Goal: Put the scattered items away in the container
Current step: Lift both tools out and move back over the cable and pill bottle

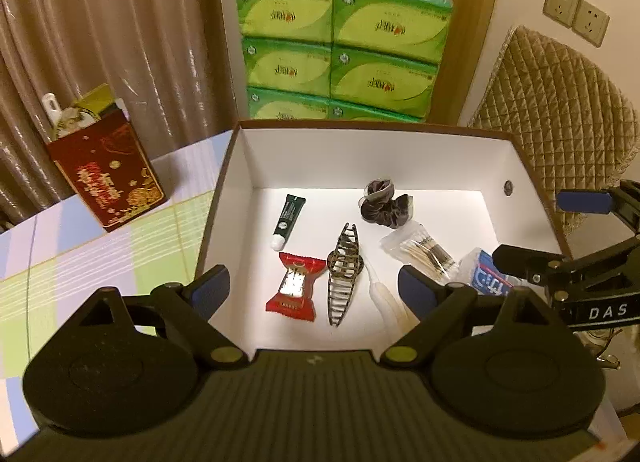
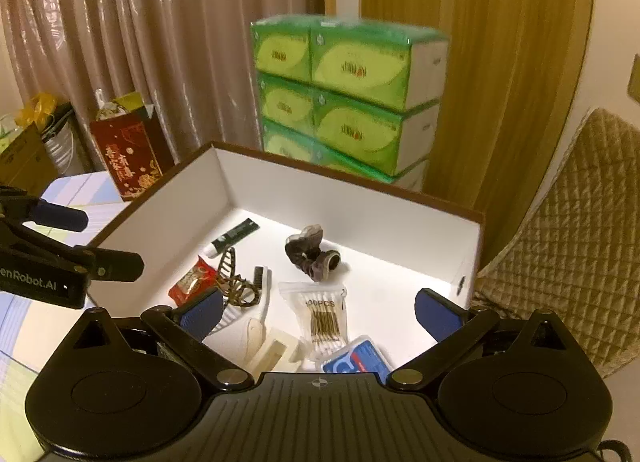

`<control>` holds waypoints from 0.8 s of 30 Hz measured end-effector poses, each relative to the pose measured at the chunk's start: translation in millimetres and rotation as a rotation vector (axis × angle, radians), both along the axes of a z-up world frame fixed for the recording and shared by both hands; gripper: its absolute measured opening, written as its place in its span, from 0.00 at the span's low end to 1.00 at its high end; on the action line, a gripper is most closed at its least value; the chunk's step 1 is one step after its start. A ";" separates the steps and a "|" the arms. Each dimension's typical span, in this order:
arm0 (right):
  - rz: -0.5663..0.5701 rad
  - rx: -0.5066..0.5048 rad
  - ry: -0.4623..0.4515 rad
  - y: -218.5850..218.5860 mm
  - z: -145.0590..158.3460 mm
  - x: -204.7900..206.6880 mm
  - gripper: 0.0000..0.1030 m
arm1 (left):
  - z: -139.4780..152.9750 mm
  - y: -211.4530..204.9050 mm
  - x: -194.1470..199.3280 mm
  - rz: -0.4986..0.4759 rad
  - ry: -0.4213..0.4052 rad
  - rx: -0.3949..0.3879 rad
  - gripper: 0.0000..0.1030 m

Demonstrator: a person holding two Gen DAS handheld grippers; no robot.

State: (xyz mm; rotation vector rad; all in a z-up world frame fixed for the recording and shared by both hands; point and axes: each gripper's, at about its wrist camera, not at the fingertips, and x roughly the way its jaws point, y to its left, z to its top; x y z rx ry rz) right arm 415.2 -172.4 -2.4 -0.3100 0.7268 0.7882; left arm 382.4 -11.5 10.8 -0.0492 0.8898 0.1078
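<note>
Both tongs hang above the near rim of the box with jaws spread wide and nothing between them: the left tongs [image 1: 314, 288] over the box's left half, the right tongs [image 2: 318, 312] over its right half.

The white-lined, brown-edged rectangular cardboard box [image 1: 256, 158] rests on a pastel checked surface [image 1: 80, 246] and holds all the visible small items. Along the left side lie a dark green tube with a white cap [image 1: 287, 221] and, nearer, a red foil-wrapped candy [image 1: 294, 287]. Just beside the candy on its right sits a brown openwork oval hair clip [image 1: 343, 270]. A dark grey velvet scrunchie [image 1: 385, 202] lies toward the far wall, well apart from the rest. On the right are a clear bag of cotton swabs [image 2: 323, 316] and, touching its near end, a blue-and-white flat plastic case [image 2: 356, 362]. A small white-handled brush [image 2: 262, 290] and a cream-coloured plastic piece [image 2: 272, 350], whose kind cannot be told, lie at the near middle.

Candy and clip lie between and below the left tongs' blue pads [image 1: 210, 290]; swabs and case lie likewise beneath the right tongs.

Bare white floor shows in the box's far right corner. Behind the box stand stacked green tissue packs [image 1: 340, 46]; a dark red gift bag [image 1: 108, 174] stands on the surface to the left, and a quilted beige chair back [image 1: 560, 110] rises at the right.
</note>
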 end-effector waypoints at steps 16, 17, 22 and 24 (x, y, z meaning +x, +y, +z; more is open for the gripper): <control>-0.050 0.114 -0.095 -36.5 37.3 -83.2 0.97 | 38.6 -14.2 -93.0 0.057 -0.072 0.033 0.90; -0.052 0.118 -0.099 -38.4 38.5 -88.9 0.97 | 40.1 -15.0 -99.5 0.061 -0.075 0.035 0.90; -0.061 0.142 -0.079 -48.4 39.6 -112.3 0.97 | 42.3 -20.2 -129.7 0.067 -0.086 0.033 0.92; -0.064 0.146 -0.076 -51.2 39.6 -119.5 0.97 | 42.3 -22.6 -139.4 0.067 -0.084 0.034 0.92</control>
